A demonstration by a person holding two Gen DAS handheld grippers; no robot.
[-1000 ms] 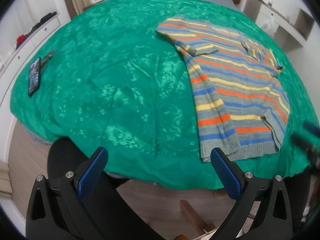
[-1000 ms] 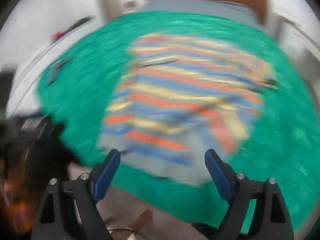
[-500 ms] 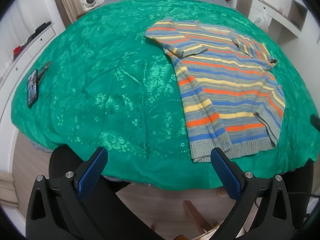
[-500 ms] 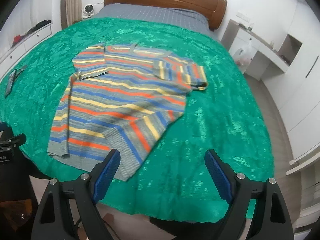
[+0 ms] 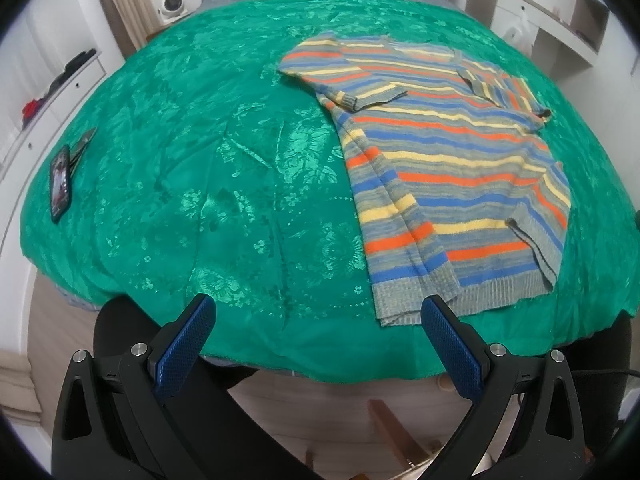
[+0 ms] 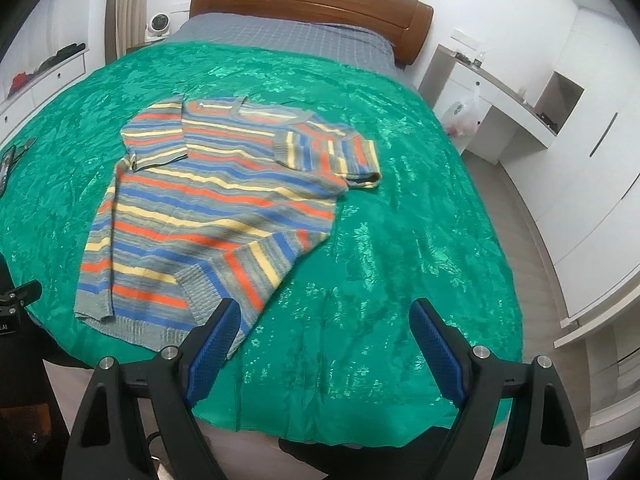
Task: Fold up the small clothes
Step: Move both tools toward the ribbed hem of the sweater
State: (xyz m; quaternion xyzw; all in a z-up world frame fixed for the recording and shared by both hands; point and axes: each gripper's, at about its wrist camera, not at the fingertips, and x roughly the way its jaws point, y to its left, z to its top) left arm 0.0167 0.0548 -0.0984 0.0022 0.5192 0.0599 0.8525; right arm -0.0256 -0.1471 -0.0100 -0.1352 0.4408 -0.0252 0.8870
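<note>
A striped knit sweater [image 5: 448, 168] in grey, blue, orange and yellow lies on the green bedspread [image 5: 208, 184], both sleeves folded in over the body and its lower right corner turned up. It also shows in the right wrist view [image 6: 216, 208]. My left gripper [image 5: 318, 320] is open and empty, held off the bed's near edge, left of the sweater's hem. My right gripper [image 6: 326, 322] is open and empty, off the near edge, right of the hem. The left gripper's body [image 6: 16, 304] shows at the left edge of the right wrist view.
A phone [image 5: 59, 184] and a small tool [image 5: 82, 144] lie on the bedspread [image 6: 400, 240] at the far left. A wooden headboard [image 6: 312, 4] stands at the back. White drawers [image 5: 48, 92] flank the left, a white desk [image 6: 500, 92] the right.
The right wrist view went from blurred to steady and swung right, so the sweater now sits left in it. The left gripper drew back slightly; the sweater has not moved.
</note>
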